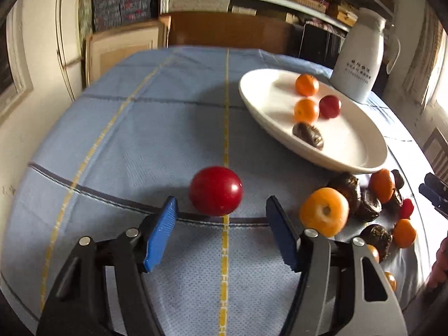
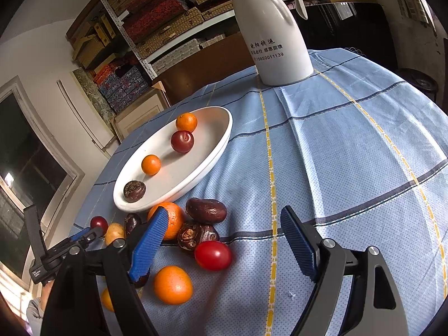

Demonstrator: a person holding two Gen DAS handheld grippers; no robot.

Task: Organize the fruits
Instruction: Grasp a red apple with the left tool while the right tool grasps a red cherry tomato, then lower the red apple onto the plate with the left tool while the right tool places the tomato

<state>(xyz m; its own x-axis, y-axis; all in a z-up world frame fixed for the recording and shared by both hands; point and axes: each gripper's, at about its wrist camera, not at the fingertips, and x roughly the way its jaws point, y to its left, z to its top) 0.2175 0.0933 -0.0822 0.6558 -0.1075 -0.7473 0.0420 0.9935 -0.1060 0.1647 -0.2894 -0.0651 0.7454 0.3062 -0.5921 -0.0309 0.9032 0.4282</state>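
A: What is seen at the left of the table?

B: The left gripper (image 1: 221, 224) is held over the blue checked tablecloth (image 1: 140, 140) with its jaws apart and nothing pressed between them. A red plum (image 1: 215, 191) is found at twelve o'clock from the blue pads (image 1: 161, 235), just beyond their tips and untouched.

A: And further right?

B: A white oval dish (image 1: 350, 156) is placed at two o'clock from that gripper; two oranges, a red fruit and a dark date are held in it. A white jug (image 2: 273, 36) is stood behind the dish. A loose pile of fruit (image 2: 196, 232) is spread below the dish's near rim.

A: The other hand?

B: The right gripper (image 2: 224, 240) is kept wide open over that pile, nothing gripped. A red tomato (image 2: 213, 255) is seen between its pads, touched by neither.
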